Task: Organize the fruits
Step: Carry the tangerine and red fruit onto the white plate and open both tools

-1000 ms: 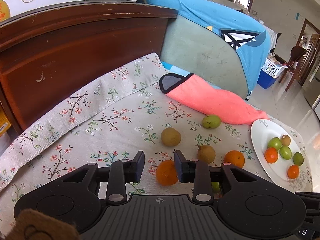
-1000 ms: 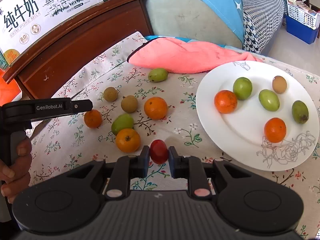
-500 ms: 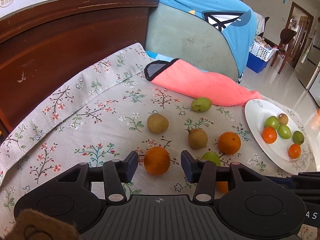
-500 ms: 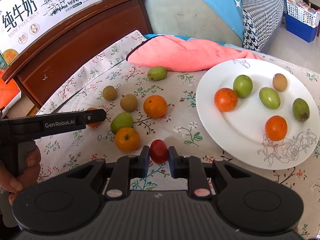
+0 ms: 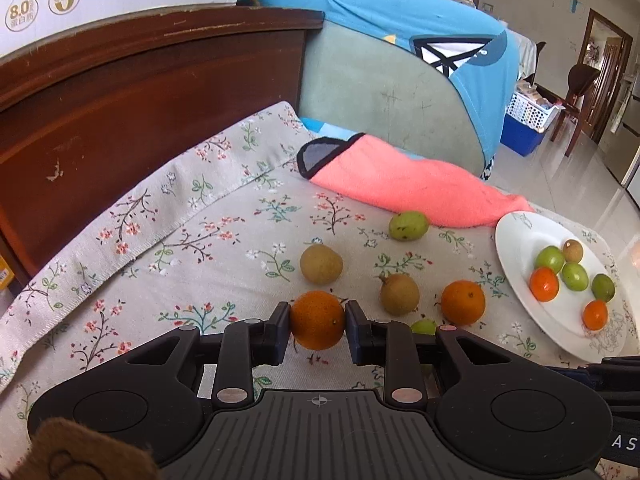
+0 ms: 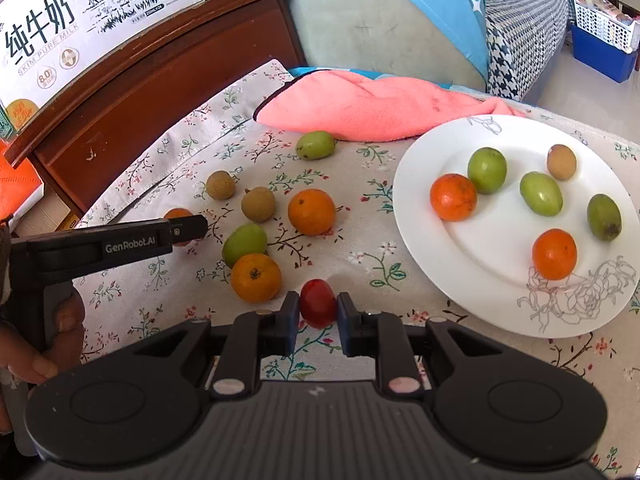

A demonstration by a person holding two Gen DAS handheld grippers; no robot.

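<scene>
I read the carrying surface as a tabletop (image 6: pixel 168 148) under a floral cloth, its far edge butted against a dark wooden board (image 6: pixel 132 92), so there is no room to move that way. A pink towel (image 6: pixel 372 108) lies along the far side. The white plate (image 6: pixel 424 240) sits toward the right edge, six fruits on it spread loosely with bare rim on the near-left; I judge that the easiest landing zone. Loose fruit clusters mid-cloth, well apart from the plate: an orange (image 6: pixel 311 211), a second orange (image 6: pixel 256 277) touching a green fruit (image 6: pixel 244 241), two brown fruits (image 6: pixel 258 204) and one green one (image 6: pixel 315 145) just beside the towel. My left tool (image 5: pixel 318 320) is pinching an orange fruit (image 5: pixel 317 319) across its widest part, pads square on both sides, probably so it cannot roll out. My right tool (image 6: pixel 318 307) is closed on a small red fruit (image 6: pixel 318 302) near the front edge; whether it is lifted off the cloth I cannot tell. The path from there rightward to the plate looks open.
</scene>
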